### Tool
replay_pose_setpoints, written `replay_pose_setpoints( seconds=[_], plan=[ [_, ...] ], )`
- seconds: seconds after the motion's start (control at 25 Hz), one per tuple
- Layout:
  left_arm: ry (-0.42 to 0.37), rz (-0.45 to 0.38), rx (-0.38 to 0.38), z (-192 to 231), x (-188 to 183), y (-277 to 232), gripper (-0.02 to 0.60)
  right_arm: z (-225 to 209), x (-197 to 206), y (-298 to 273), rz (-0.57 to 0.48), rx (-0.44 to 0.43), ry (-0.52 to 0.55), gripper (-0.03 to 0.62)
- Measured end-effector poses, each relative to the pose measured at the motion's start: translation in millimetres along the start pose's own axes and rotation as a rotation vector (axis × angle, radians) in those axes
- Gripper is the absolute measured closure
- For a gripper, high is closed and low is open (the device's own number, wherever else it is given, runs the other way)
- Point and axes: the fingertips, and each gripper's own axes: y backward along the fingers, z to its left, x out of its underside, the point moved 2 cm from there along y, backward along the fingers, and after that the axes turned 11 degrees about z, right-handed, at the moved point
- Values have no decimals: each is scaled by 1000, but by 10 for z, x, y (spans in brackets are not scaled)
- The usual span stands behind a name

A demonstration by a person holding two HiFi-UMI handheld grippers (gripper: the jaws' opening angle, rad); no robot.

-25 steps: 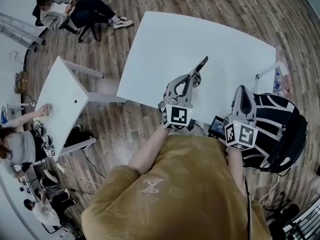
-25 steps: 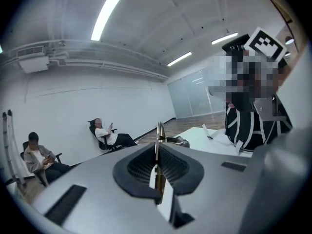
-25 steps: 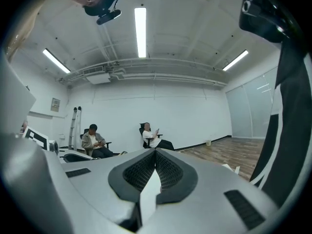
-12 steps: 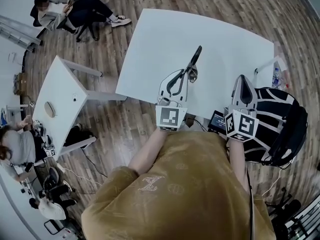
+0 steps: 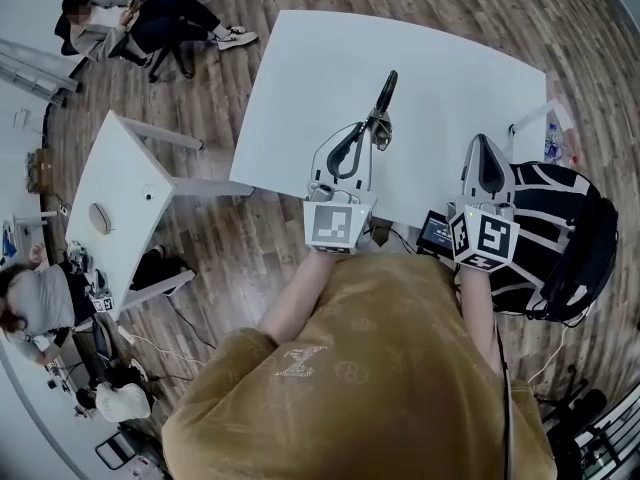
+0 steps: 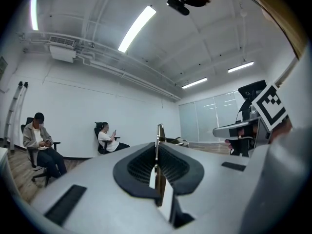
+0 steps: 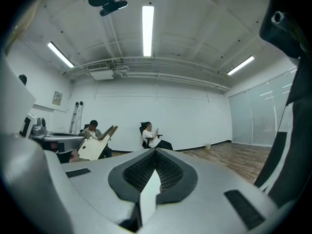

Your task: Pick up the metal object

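**Ana:** What has the left claw (image 6: 157,167) got?

**Ben:** Its jaws are almost shut. They pinch the metal object (image 6: 159,133) by one end. The rest sticks out past the tips, over the white table (image 5: 300,78).

**Ana:** Is it tricky to hold?

**Ben:** I think it is thin, stiff, light and slippery. Squeeze its flat sides.

**Ana:** And the right claw (image 7: 155,152)?

**Ben:** Closed on nothing, off to the side.

**Ana:** Any words to read?

**Ben:** None. Only black square marks on the cubes (image 5: 335,226).
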Motion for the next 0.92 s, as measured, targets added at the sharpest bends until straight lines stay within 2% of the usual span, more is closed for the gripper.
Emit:
replay_pose_setpoints(
  seconds=[0.92],
  plan=[
    [3, 31, 25, -17, 86, -128, 565, -3, 74, -75, 26, 0, 7, 588]
  ],
)
